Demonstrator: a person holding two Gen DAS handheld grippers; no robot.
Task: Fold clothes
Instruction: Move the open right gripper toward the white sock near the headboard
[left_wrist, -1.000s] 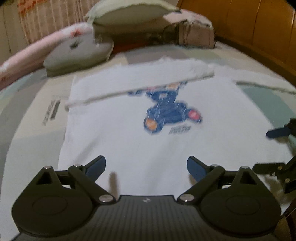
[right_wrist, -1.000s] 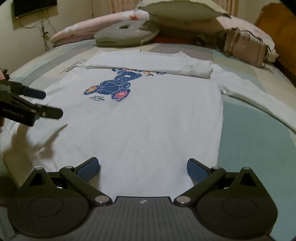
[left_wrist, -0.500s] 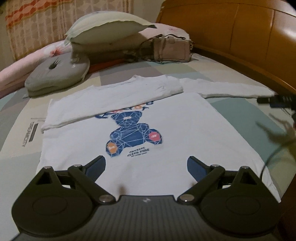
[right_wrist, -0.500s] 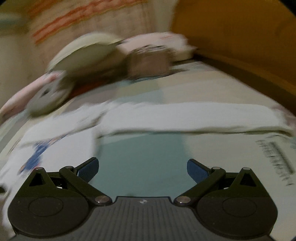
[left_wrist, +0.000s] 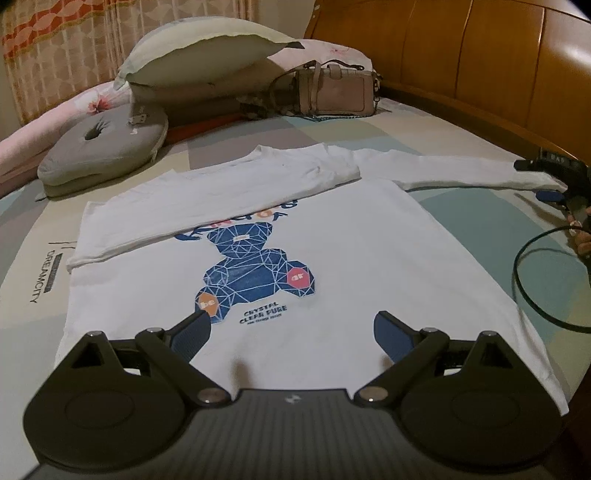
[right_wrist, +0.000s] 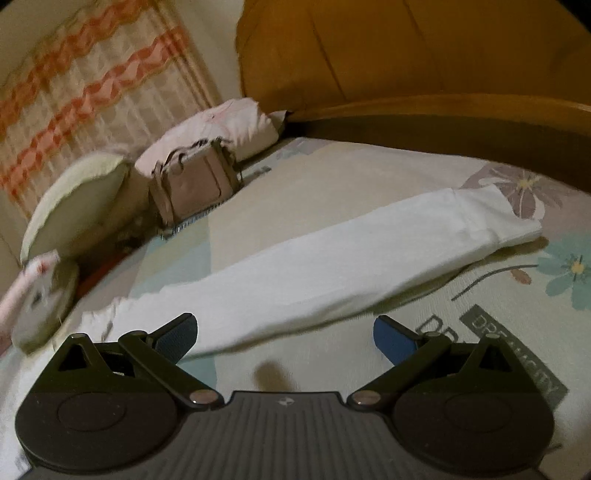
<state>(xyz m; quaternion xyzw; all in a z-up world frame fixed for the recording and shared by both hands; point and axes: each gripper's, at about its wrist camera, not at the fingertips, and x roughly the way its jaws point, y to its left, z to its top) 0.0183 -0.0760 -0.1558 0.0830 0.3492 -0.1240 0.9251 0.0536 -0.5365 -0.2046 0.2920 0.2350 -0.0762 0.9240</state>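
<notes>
A white long-sleeved shirt (left_wrist: 362, 254) with a blue bear print lies flat on the bed. One sleeve is folded across its chest; the other sleeve (left_wrist: 461, 173) stretches out to the right. My left gripper (left_wrist: 291, 332) hovers open over the shirt's hem, holding nothing. In the left wrist view my right gripper (left_wrist: 554, 181) is at the far right, by the outstretched sleeve's cuff. In the right wrist view that sleeve (right_wrist: 332, 266) runs across the frame just beyond my open right gripper (right_wrist: 284, 332), its cuff (right_wrist: 509, 218) at the upper right.
A grey cushion (left_wrist: 103, 144), pillows (left_wrist: 207, 62) and a beige handbag (left_wrist: 336, 90) lie at the back of the bed. A wooden headboard (left_wrist: 480, 70) borders the right side. A dark cable (left_wrist: 532, 280) loops on the bedsheet beside the shirt.
My right gripper swung from over the shirt's body to the outstretched sleeve on the right. My left gripper drew back a little along the hem, and stays open.
</notes>
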